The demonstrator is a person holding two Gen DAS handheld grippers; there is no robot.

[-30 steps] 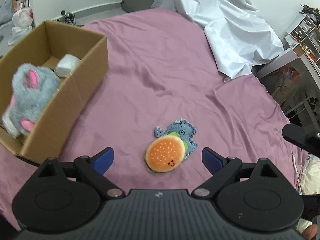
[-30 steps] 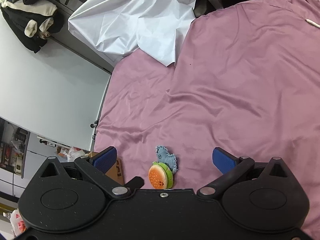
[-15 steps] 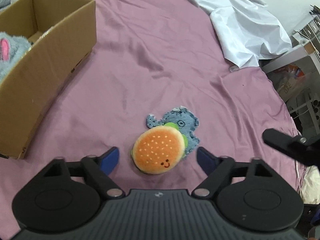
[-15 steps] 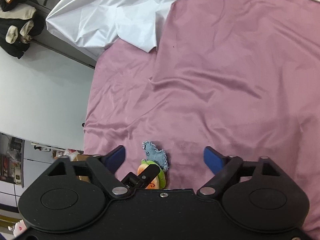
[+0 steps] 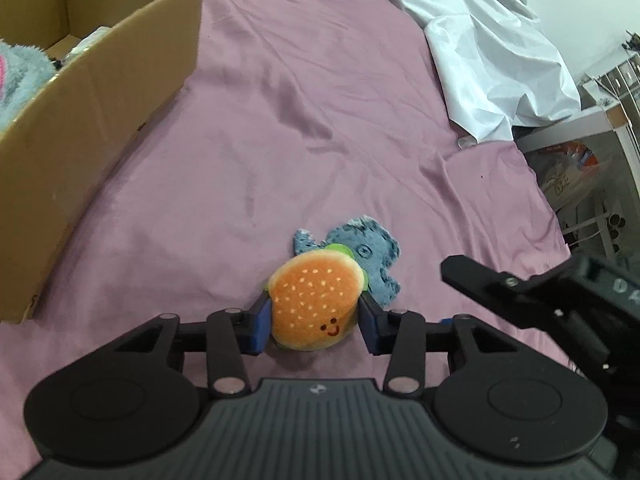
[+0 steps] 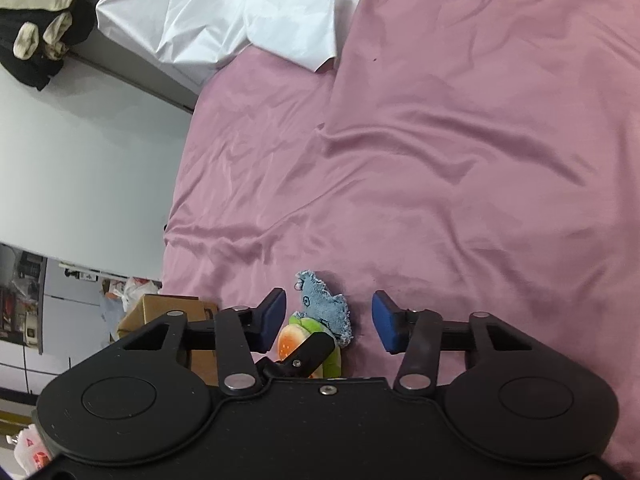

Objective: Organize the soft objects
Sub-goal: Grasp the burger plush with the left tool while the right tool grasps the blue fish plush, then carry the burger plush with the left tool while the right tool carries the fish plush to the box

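Bed (image 5: 304,120) covered by a creased mauve sheet, which carries every object of the task. A crumpled white sheet (image 5: 480,40) lies over the far corner of the bed; it shows in the right wrist view at upper left (image 6: 248,8). Beside the bed stand a pale wall, a dark heap of clothing (image 6: 36,36) on a ledge, and shelving with clutter at the room's edge.

Left tongs (image 5: 314,322): both blue pads (image 5: 259,322) press the flanks of a plush hamburger (image 5: 316,304), orange-bunned, seed-dotted, with a small smiling face; the tongs are closed on it as it rests on the sheet. Touching it on the far side lies a flat blue-grey plush animal (image 5: 368,252).

Right tongs (image 6: 330,322): fingers spread apart, holding nothing, poised over the blue-grey plush (image 6: 320,304) and the hamburger (image 6: 296,340); one black finger appears at the right of the left wrist view (image 5: 480,284).

Cardboard box (image 5: 100,100): stands open on the bed's left part, well apart from the hamburger, and contains a fluffy grey plush toy (image 5: 18,84) with pink markings. No legible writing appears on the box or toys.
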